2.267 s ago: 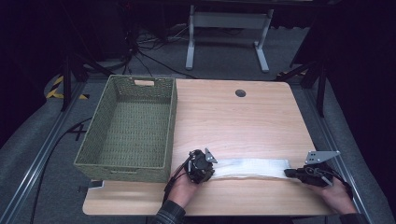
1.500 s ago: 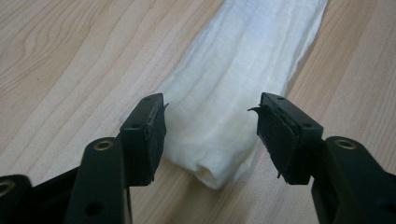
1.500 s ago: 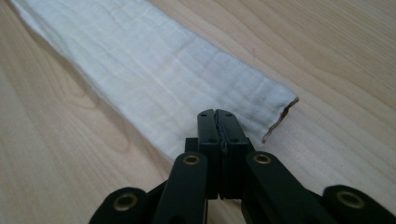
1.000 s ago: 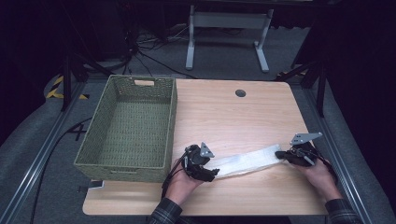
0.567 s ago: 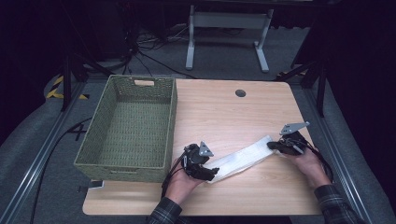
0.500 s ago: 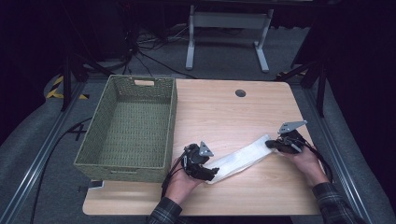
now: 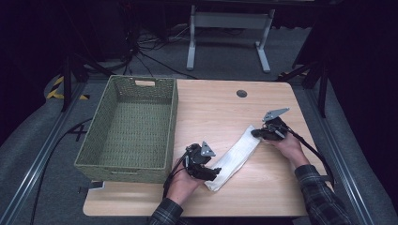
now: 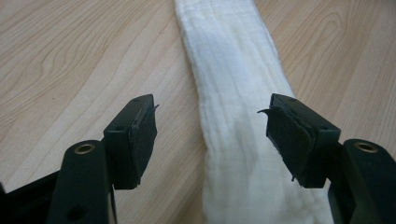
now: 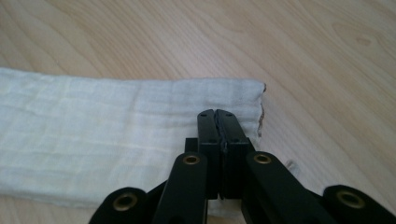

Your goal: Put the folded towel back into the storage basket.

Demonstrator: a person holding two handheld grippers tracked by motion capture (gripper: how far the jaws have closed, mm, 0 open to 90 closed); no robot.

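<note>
Dark floor with cables and a metal stand (image 7: 230, 35) surrounds the wooden worktop (image 7: 220, 110). At the left of the worktop a green woven basket (image 7: 129, 126) is set, its inside bare. Just right of the basket's near corner the left gripper (image 7: 206, 171) is held low over the near end of a folded white cloth (image 7: 234, 157). In the left gripper view its jaws are seen standing apart, one on each side of the cloth (image 8: 238, 112) — the pads are not pressed on it, and bare wood is seen beside the left one. The cloth is laid as a long strip running diagonally from the near middle of the worktop up toward the right, flat on the wood.

At the strip's far end the right gripper (image 7: 257, 133) is held, a grey plate on top and a cable trailing back along the sleeve. In the right gripper view its jaws are seen closed together over the cloth (image 9: 93, 135) near its short edge; whether a layer is pinched between them cannot be told. Farther back, a small dark round hole (image 7: 241, 93) is seen in the worktop.
</note>
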